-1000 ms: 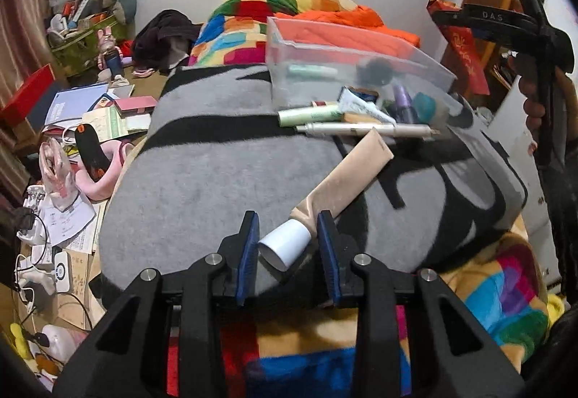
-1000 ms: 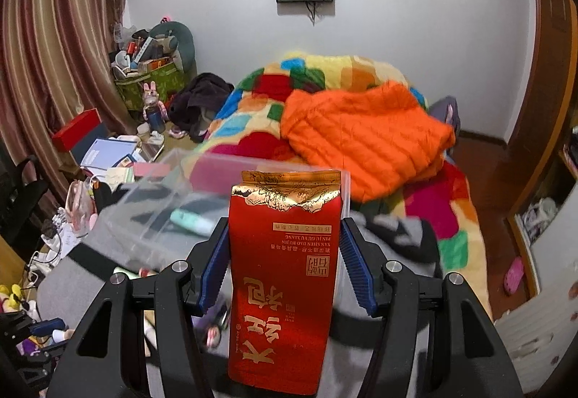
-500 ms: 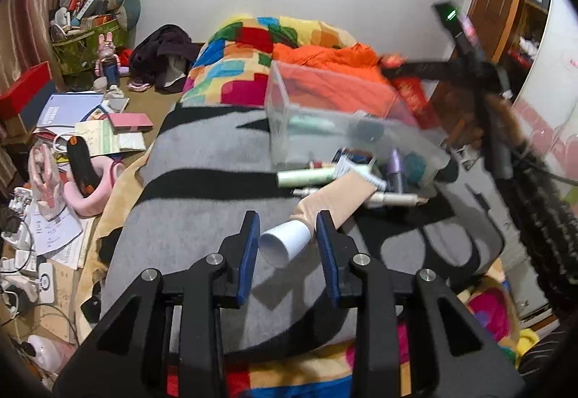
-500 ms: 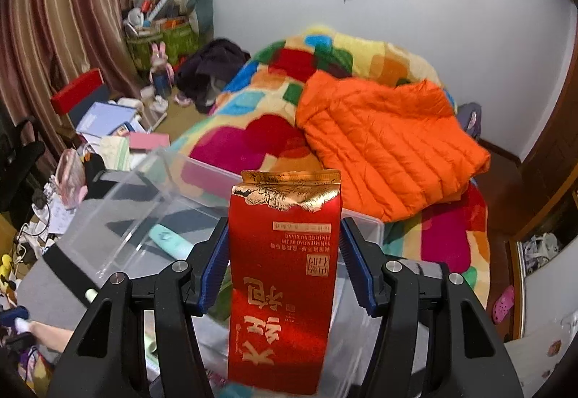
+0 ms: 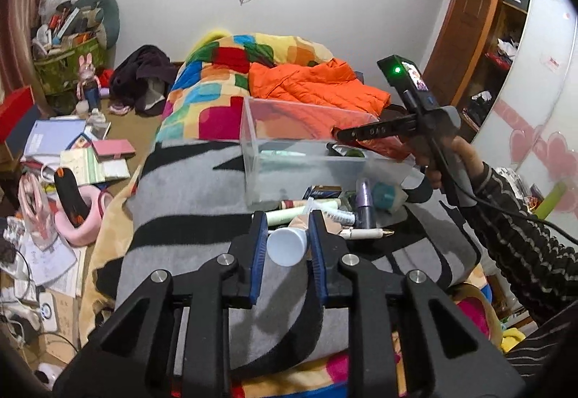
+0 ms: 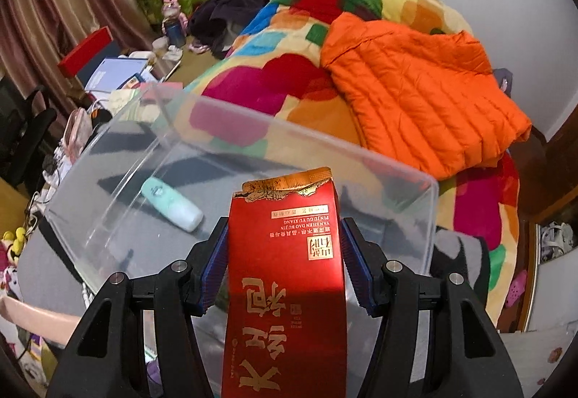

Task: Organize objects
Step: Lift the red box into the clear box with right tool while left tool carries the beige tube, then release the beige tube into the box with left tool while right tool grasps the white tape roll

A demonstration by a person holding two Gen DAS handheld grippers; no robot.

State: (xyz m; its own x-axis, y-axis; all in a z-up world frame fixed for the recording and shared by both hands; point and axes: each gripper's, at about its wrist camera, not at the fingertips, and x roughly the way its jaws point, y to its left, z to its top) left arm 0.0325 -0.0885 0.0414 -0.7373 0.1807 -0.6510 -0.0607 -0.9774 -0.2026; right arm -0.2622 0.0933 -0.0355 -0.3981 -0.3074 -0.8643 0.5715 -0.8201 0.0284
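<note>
Cluttered bedroom around me: a bed under a grey and black blanket carries the work, with a patchwork quilt and an orange jacket farther back. On the blanket stands a clear plastic bin, and a heap of small toiletries lies just in front of its near wall.

My right tool is clamped on a red and gold packet, its pads pressing the packet's two sides. From that camera the packet hangs over the bin's near edge, at about 6 o'clock of the opening, while a mint-green bottle lies on the bin floor toward 9 o'clock. I judge the step in hand to be lowering this packet inside. To do it well I would bring it down toward the bare floor at 3 o'clock, clear of the bottle and of the wall, and loosen only once its bottom edge rests.

My left tool has just been closing, and its pads now grip the white cap of a beige tube, which seems lifted off the blanket. I would keep it to the 6 o'clock side, out of the right tool's path, until the packet is down.
</note>
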